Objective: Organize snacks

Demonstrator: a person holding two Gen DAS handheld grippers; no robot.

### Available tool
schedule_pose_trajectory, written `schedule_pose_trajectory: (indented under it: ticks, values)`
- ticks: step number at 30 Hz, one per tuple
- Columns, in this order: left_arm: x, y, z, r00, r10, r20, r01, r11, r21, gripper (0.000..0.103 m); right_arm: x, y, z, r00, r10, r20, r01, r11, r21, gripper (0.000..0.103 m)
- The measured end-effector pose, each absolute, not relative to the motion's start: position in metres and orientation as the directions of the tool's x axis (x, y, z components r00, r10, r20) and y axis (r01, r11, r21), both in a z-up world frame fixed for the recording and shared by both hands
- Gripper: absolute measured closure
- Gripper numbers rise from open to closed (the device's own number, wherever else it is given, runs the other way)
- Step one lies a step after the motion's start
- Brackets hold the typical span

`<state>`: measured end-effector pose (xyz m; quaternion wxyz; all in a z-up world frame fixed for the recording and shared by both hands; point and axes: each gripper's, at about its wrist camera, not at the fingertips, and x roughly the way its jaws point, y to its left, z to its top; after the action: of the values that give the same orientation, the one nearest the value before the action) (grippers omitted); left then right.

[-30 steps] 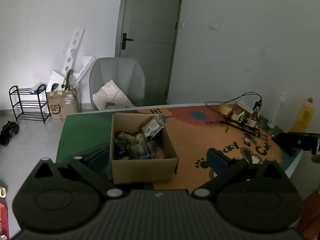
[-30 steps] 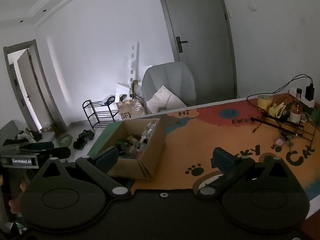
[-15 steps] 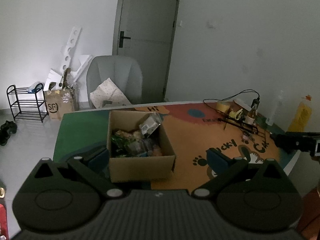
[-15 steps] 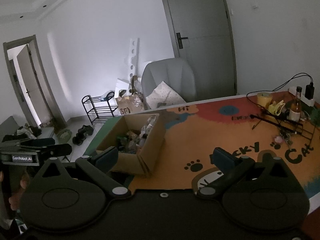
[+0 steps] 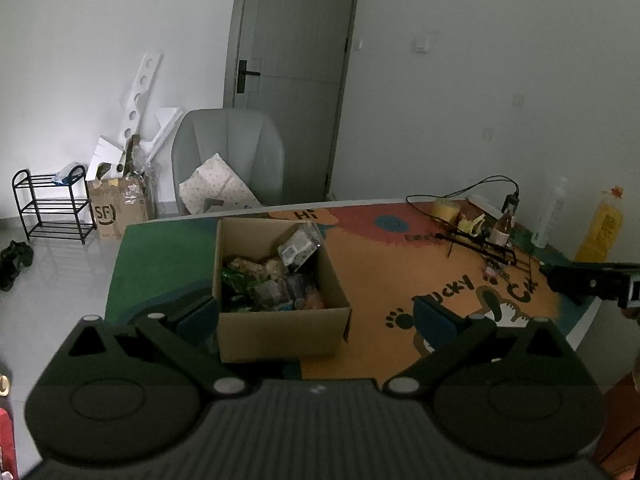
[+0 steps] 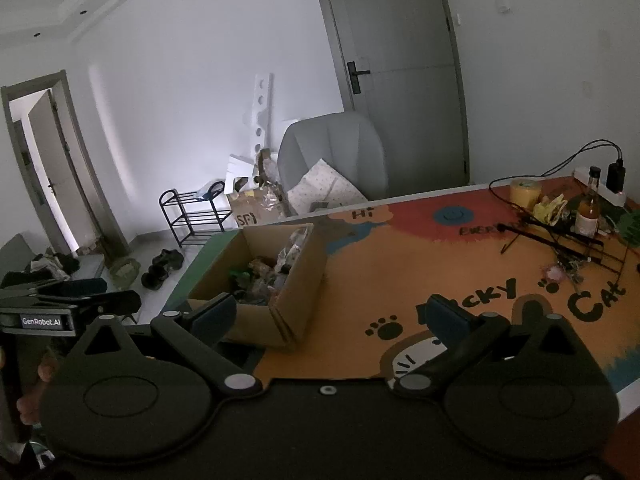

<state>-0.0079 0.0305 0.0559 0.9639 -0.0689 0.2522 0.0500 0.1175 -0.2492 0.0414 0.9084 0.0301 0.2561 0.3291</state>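
Observation:
An open cardboard box full of snack packets stands on the table with a colourful cartoon mat. My left gripper is open and empty, held above the table's near edge in front of the box. My right gripper is open and empty, to the right of the box. The left gripper also shows at the left edge of the right wrist view; the right gripper shows at the right edge of the left wrist view.
A black wire rack with a bottle, a tape roll and cables sits at the table's far right. A yellow bottle stands at the right edge. A grey chair, a shoe rack and cardboard stand beyond the table.
Both grippers have risen and pulled back a little, so the box and table sit slightly lower and farther in view. Nothing was taken hold of.

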Motion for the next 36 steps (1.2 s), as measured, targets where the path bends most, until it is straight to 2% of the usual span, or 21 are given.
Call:
schedule_pose_trajectory:
  ticks: [36]
  values:
    - [-0.0063,0.0303,0.0538,0.866,0.057,-0.497,-0.127,0.986,-0.108,0.0,0.1174,-0.2467,0.0392,0.648,0.6,-0.468,-0.571,0.79,0.223,0.0]
